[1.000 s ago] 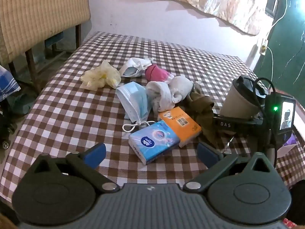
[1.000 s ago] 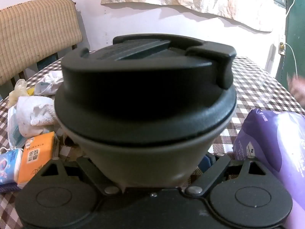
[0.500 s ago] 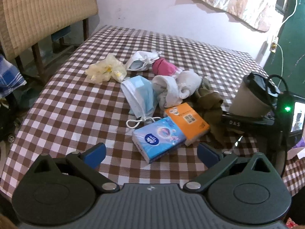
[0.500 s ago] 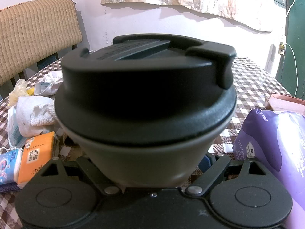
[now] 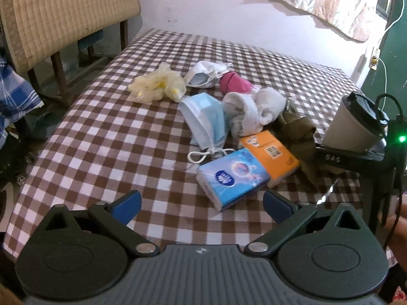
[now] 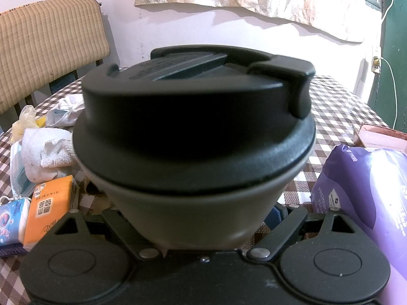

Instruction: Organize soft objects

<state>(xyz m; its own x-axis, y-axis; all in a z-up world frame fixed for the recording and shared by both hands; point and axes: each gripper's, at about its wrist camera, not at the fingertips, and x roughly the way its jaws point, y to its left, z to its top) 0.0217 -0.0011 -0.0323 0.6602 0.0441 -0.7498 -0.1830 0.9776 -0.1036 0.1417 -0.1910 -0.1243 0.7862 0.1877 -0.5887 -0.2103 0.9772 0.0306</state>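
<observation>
Soft things lie in a heap on the checked table [image 5: 106, 137]: a blue tissue pack [image 5: 232, 178], an orange tissue pack [image 5: 271, 153], a blue face mask [image 5: 204, 119], white socks [image 5: 251, 110], a pink cloth [image 5: 235, 84], a white mask [image 5: 206, 75], yellowish gloves [image 5: 157, 85] and an olive cloth [image 5: 299, 132]. My left gripper [image 5: 201, 204] is open and empty, just short of the blue pack. My right gripper [image 6: 193, 211] is shut on a grey cup with a black lid [image 6: 195, 137], which also shows in the left wrist view [image 5: 353, 124].
A purple tissue bag [image 6: 366, 193] and a pink box [image 6: 381, 136] lie at the right of the cup. A woven chair [image 5: 63, 17] stands at the table's far left. A wall [image 5: 229, 17] is behind the table.
My left gripper has drawn back and risen a little, so the heap looks farther off. The right gripper and cup have not moved. A hand at the right gave way to the pink box.
</observation>
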